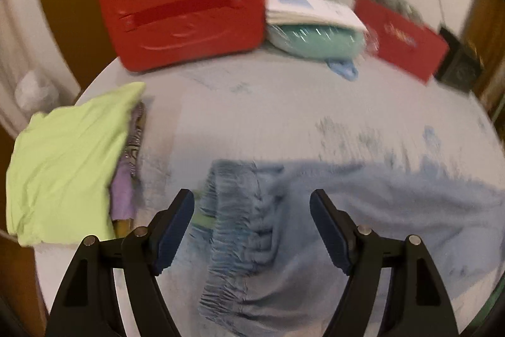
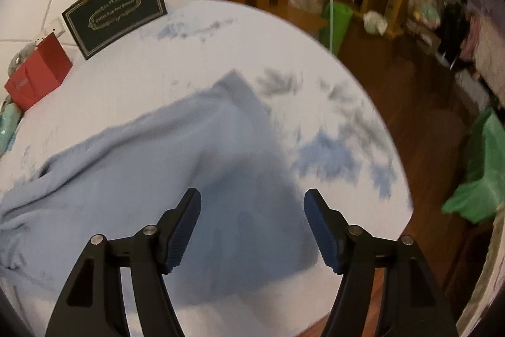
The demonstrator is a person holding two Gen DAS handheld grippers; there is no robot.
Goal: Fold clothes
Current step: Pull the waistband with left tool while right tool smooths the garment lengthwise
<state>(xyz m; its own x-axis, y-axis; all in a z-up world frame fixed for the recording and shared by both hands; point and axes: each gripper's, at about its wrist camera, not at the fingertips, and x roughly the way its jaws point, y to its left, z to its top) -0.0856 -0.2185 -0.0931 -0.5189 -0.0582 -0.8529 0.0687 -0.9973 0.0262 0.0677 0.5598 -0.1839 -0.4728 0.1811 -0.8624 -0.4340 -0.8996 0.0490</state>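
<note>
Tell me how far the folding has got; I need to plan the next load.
Done: a green garment lies folded at the table's edge. In hand: nothing; the left gripper and right gripper are open above the blue garment, which lies doubled over but rumpled. Left: finishing and stacking it.

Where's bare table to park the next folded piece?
Free: mid-table between the red case and blue garment; also the strip between the garment and black bag. Crowded: back edge (case, bagged bundle, red box) and the green pile on the left.
</note>
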